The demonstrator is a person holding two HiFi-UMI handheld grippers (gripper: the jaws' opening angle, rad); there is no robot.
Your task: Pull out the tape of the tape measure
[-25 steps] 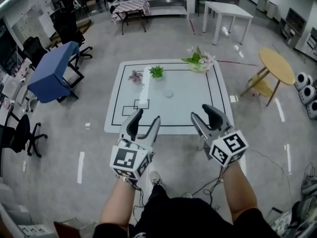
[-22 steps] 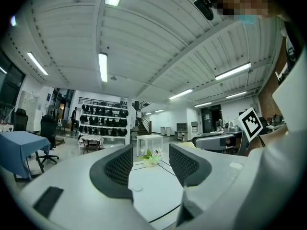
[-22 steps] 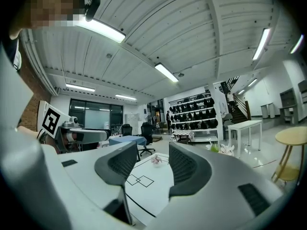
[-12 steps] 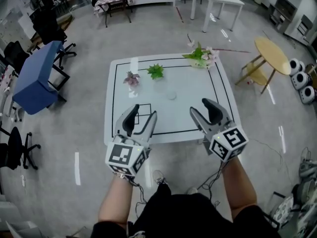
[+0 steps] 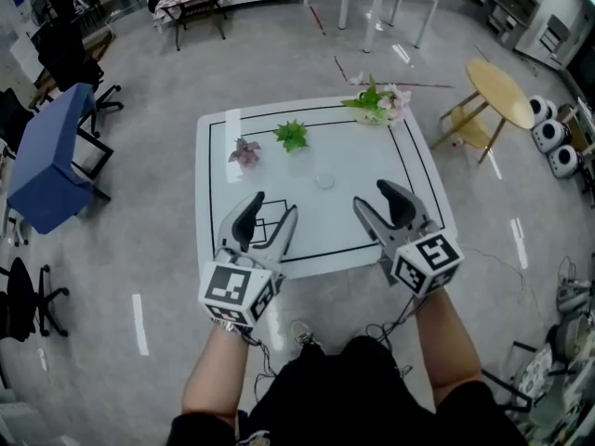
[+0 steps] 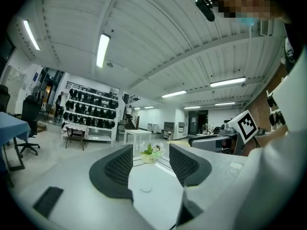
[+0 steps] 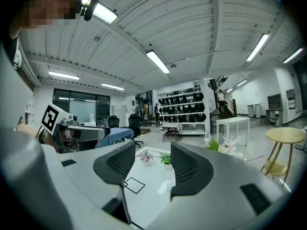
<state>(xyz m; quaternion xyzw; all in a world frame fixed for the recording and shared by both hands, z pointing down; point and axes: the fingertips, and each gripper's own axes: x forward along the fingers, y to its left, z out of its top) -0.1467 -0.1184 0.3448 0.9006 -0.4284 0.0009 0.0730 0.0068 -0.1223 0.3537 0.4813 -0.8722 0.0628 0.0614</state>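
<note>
Both grippers have closed in on the white bench (image 5: 372,151) over the last second, and the bench now sits larger and lower in the head view, its near edge just under the jaw tips. The left gripper (image 5: 271,207) is at lower left of centre and the right gripper (image 5: 372,196) at lower right, side by side and well apart. Each points across the bench towards its middle, which looks like an approach for a two-handed job: one to steady the case, the other to draw the tape. The left jaws stand well apart with only bare bench between them. The right jaws have just been opening wider and also have nothing between them. The tape measure (image 5: 323,181) is, as I judge it, the small pale round thing near the middle of the frame, lying flat and alone, above and between the two grippers and touched by neither. It is too small to show a case seam or tab, and no tape seems drawn out. A pink-flowered plant (image 5: 245,150), a green plant (image 5: 292,135) and a flower bunch (image 5: 376,103) stand along the far side, clear of the working space.
</note>
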